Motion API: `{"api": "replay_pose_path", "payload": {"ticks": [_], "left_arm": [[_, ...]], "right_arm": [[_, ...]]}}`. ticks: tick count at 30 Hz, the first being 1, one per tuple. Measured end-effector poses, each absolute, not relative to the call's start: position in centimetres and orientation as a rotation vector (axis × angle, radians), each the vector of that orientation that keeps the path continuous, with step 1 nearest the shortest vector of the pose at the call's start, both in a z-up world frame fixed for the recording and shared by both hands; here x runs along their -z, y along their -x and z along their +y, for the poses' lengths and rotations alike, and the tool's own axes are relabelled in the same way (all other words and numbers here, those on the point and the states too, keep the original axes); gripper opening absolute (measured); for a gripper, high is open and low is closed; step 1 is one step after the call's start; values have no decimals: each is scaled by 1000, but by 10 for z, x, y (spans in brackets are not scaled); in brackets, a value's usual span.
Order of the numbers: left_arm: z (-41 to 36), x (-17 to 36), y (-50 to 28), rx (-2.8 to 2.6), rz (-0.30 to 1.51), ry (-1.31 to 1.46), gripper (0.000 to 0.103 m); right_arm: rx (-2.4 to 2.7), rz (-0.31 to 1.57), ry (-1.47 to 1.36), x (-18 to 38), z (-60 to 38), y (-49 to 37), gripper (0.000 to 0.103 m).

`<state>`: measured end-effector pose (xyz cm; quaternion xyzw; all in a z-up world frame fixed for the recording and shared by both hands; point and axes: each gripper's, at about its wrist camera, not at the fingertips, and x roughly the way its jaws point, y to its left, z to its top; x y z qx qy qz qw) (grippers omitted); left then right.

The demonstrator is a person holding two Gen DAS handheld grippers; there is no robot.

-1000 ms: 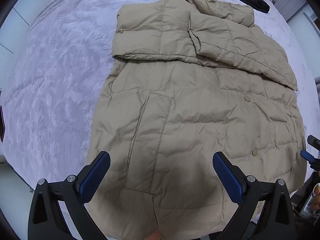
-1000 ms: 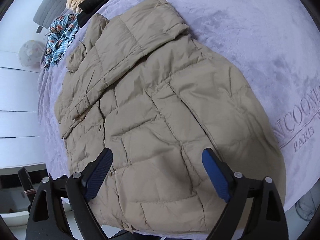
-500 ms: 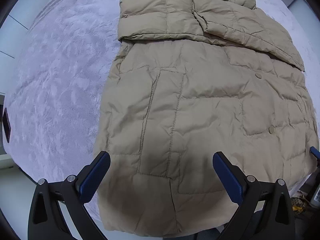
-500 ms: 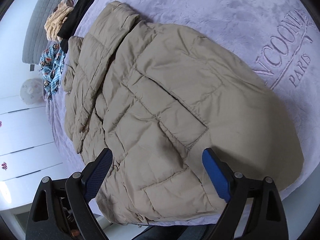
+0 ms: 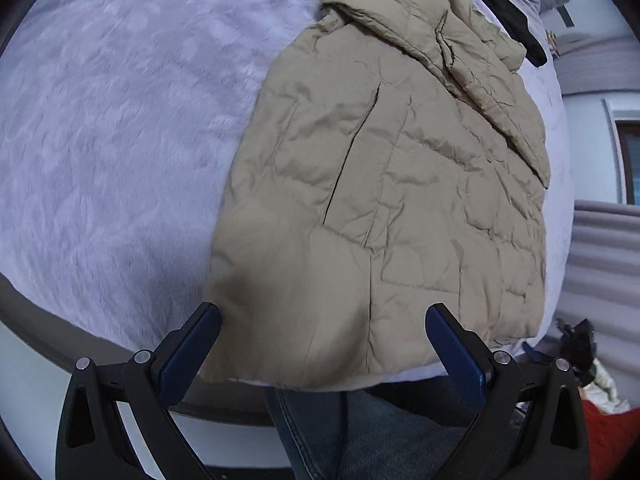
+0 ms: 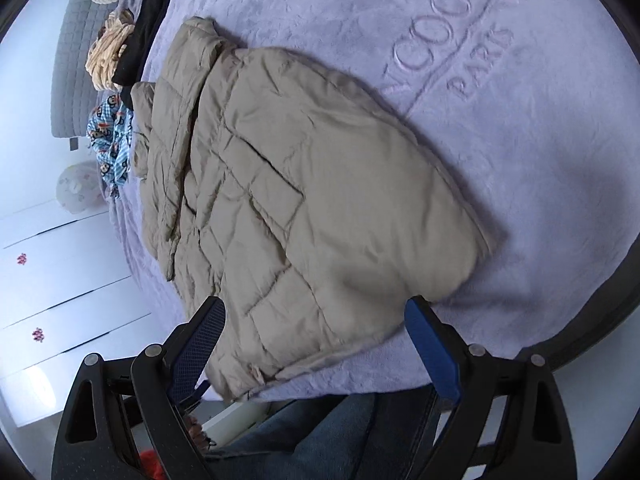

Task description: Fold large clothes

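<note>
Beyond the fingers, the puffer jacket (image 5: 384, 184) hides the bedspread (image 5: 120, 140) under it, the raised lettering (image 6: 452, 36) runs off the right wrist view's top edge, and the far clothes pile (image 6: 116, 80) is too small to sort.

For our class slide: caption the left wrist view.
Open left gripper above the beige quilted jacket's hem on a lilac plush blanket.

My left wrist camera looks forward between my left gripper (image 5: 322, 344) fingers from the near bed edge, close above the beige jacket (image 5: 384, 184) hem, facing its collar. My right wrist camera sits likewise behind my right gripper (image 6: 316, 340), angled leftward across the jacket (image 6: 304, 200). Both share the jacket and lilac blanket (image 5: 120, 140).
</note>
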<state>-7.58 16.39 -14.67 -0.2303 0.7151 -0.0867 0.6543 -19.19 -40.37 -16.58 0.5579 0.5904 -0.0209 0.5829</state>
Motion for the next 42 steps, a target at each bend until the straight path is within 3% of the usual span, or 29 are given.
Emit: {"api": "replay_pose_path", "payload": {"ticks": [10, 20, 22, 24, 26, 28, 29, 31, 33, 42], "left_arm": [[165, 188, 126, 248, 1773, 753, 102], [132, 202, 115, 252, 1679, 860, 102], [129, 198, 111, 262, 1651, 870, 90], [125, 192, 106, 291, 1640, 854, 89], [121, 187, 98, 321, 1632, 827, 62], [119, 184, 90, 322, 1642, 776, 23], [119, 182, 87, 324, 1633, 760, 15], [121, 177, 84, 324, 1608, 768, 13], [122, 170, 81, 328, 1584, 760, 11], [128, 115, 54, 380, 1426, 718, 11]], "right_arm": [[46, 1449, -1391, 205, -390, 202, 93], [10, 1326, -1498, 206, -392, 175, 93], [-11, 1307, -1506, 204, -390, 168, 93], [-28, 1292, -1502, 200, -386, 162, 93], [-31, 1290, -1485, 196, -387, 160, 93], [-7, 1301, -1477, 193, -386, 159, 90], [-8, 1303, -1485, 193, -388, 160, 82], [30, 1351, -1479, 197, -387, 160, 55], [52, 1383, -1426, 196, -387, 160, 15], [-65, 1230, -1342, 157, -391, 140, 11]]}}
